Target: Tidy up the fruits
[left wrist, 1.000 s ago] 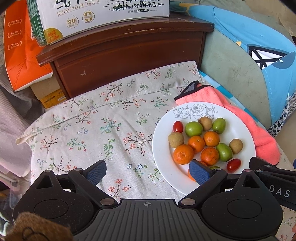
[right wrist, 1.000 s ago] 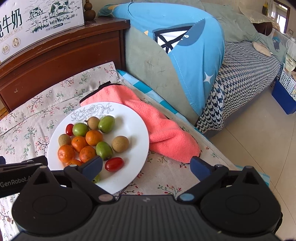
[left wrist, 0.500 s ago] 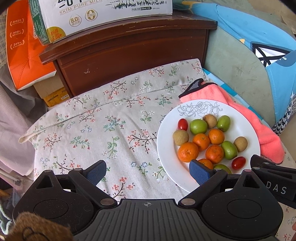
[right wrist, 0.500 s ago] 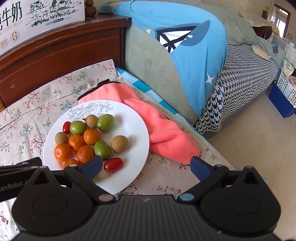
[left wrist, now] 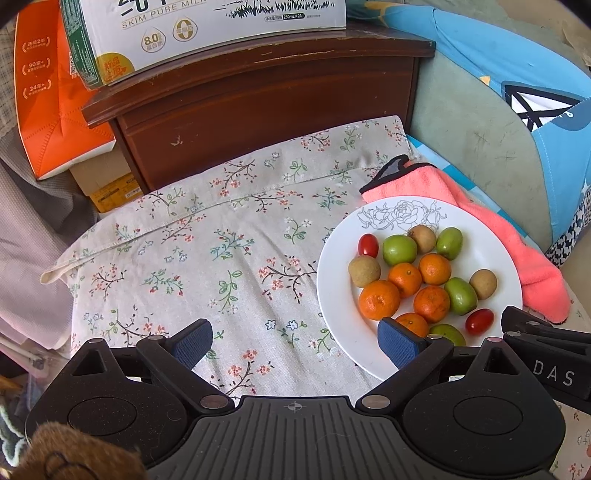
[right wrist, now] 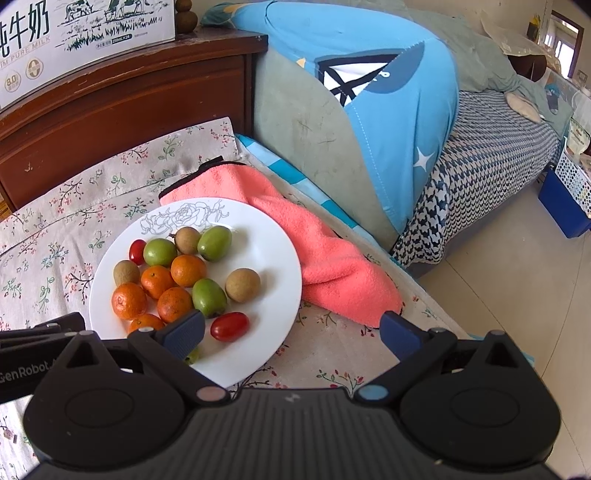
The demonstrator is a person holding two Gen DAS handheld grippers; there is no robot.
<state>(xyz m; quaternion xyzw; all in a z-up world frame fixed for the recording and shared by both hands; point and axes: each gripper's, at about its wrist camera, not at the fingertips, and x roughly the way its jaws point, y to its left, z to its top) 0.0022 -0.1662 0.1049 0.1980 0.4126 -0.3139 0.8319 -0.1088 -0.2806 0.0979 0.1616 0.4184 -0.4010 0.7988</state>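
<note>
The left tool (left wrist: 295, 341) is wide open and holds nothing; its right finger pad (left wrist: 397, 347) covers part of one orange (left wrist: 412, 320) and part of a green fruit (left wrist: 447, 333) at the near rim of the white plate (left wrist: 332, 280). The right tool (right wrist: 291, 330) is also wide open and empty. Its left pad (right wrist: 183, 334) hides most of a green fruit (right wrist: 192, 357) on the plate (right wrist: 273, 266), so only a small piece shows.

The plate stands on the flowered cloth (left wrist: 192, 258) near the right edge of the desk, and its far rim lies over the pink towel (right wrist: 325, 266). On it are five small oranges, green fruits, three brown round fruits (right wrist: 242, 284) and two cherry tomatoes (right wrist: 229, 326), all close together; which ones touch is hard to tell for some.

Behind the cloth is a wooden cabinet (left wrist: 258, 99) with a milk carton box (left wrist: 207, 33), cut off by the upper edge. An orange box (left wrist: 51, 103) at the left is only partly seen. A brown furry thing (left wrist: 66, 454) at the lower left corner cannot be identified.
</note>
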